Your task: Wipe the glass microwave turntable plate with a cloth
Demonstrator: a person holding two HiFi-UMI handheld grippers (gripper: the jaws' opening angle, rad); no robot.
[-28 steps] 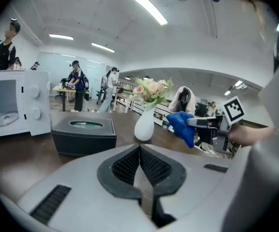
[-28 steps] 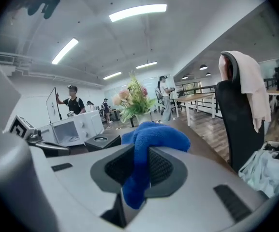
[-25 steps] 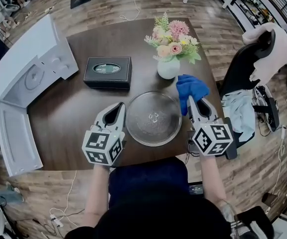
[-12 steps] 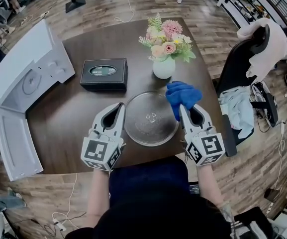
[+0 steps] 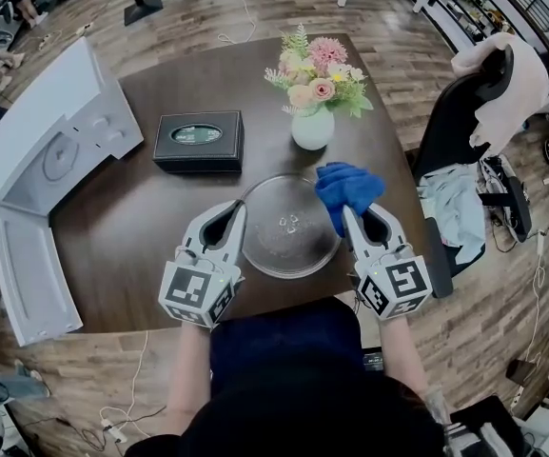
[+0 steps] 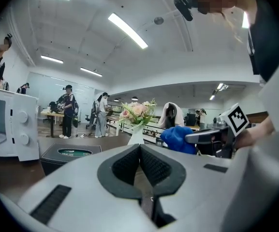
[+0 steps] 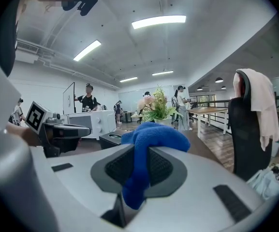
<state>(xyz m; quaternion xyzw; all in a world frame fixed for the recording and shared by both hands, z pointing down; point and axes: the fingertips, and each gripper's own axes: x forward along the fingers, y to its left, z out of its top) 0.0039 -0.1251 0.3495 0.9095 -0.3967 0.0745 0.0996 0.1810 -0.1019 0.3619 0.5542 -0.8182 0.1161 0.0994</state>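
Observation:
The round glass turntable plate (image 5: 288, 227) lies flat on the dark table near its front edge. My right gripper (image 5: 344, 209) is shut on a bunched blue cloth (image 5: 348, 187), which hangs over the plate's right rim. The cloth (image 7: 153, 135) fills the gap between the right jaws and spills over their tips. My left gripper (image 5: 238, 208) is shut with nothing in it, its tip at the plate's left rim. In the left gripper view its jaws (image 6: 140, 147) meet, and the blue cloth (image 6: 178, 139) shows beyond them on the right.
A white vase of flowers (image 5: 314, 122) stands just behind the plate. A black box (image 5: 198, 139) lies to the back left. A white microwave (image 5: 60, 136) with its door (image 5: 22, 265) swung open fills the table's left side. A chair draped with garments (image 5: 488, 93) stands to the right.
My right gripper has carried the blue cloth left, from beside the vase to over the plate's right rim. The left gripper has edged in to the plate's left rim.

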